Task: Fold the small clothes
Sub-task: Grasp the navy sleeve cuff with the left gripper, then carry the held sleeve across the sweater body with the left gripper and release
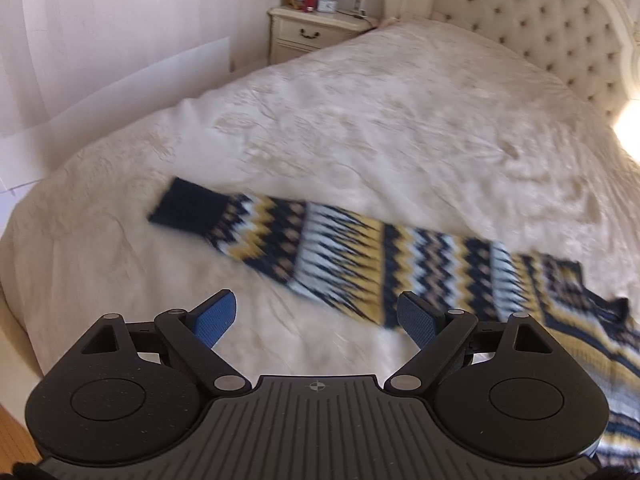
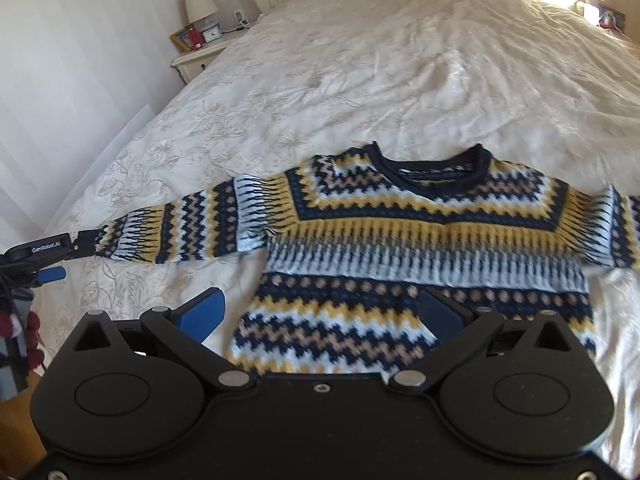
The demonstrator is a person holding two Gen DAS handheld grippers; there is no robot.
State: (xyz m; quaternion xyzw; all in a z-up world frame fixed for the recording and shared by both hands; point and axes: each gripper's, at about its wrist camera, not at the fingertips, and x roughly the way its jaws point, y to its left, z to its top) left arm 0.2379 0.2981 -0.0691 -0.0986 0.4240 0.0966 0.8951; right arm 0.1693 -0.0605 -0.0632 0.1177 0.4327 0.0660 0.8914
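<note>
Sweater (image 2: 420,248), soft knit, lay flat on bed (image 2: 360,60). Best taken by cuff (image 1: 188,208) or hem. Left gripper (image 1: 316,316), right gripper (image 2: 320,312): gaped, empty.

Cream bedspread (image 2: 360,60), tufted headboard (image 1: 520,20), nightstand (image 1: 308,32), lamp (image 2: 200,4), clock (image 2: 212,33)

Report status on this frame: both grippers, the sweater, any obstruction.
Left gripper open, empty, above the sleeve. Right gripper open, empty, over the hem. Sweater flat on the bed, sleeves spread, unfolded. Nothing in the way.
</note>
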